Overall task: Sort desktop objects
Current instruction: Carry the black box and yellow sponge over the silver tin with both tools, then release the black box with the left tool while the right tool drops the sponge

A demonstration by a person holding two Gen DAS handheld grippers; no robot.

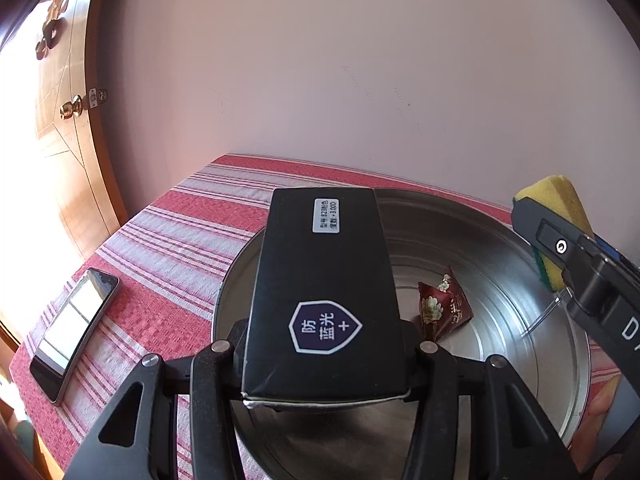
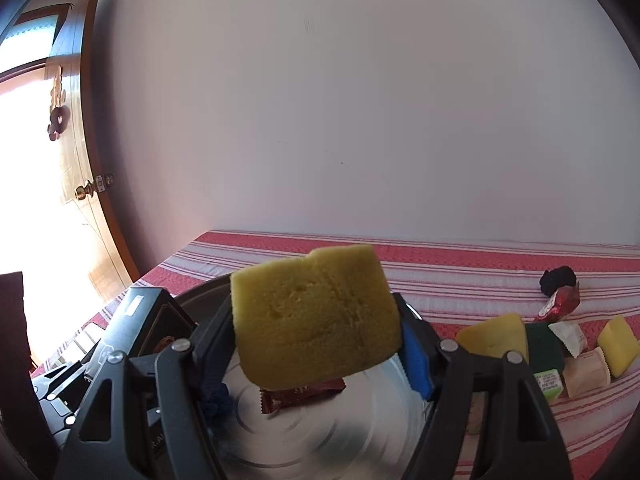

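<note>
My left gripper [image 1: 326, 340] is shut on a black box [image 1: 320, 272] with a white label and a shield badge, and holds it above a round metal basin [image 1: 500, 248]. A dark red triangular snack packet [image 1: 444, 308] lies in that basin. In the right wrist view my right gripper [image 2: 316, 344] has a yellow sponge [image 2: 312, 316] between its fingers, both pads touching its sides, over the same basin [image 2: 320, 432]. One finger [image 1: 552, 236] of the right gripper and the sponge [image 1: 556, 200] show at the right edge of the left wrist view. The box [image 2: 148, 312] sits to the left.
A phone [image 1: 72, 328] lies on the red striped cloth left of the basin. Right of the basin sit a sponge with a green side [image 2: 496, 340], another yellow sponge [image 2: 620, 344], a red wrapped sweet [image 2: 560, 304], a black item [image 2: 558, 278] and cream packets [image 2: 588, 368]. A wooden door [image 1: 72, 160] stands at the left.
</note>
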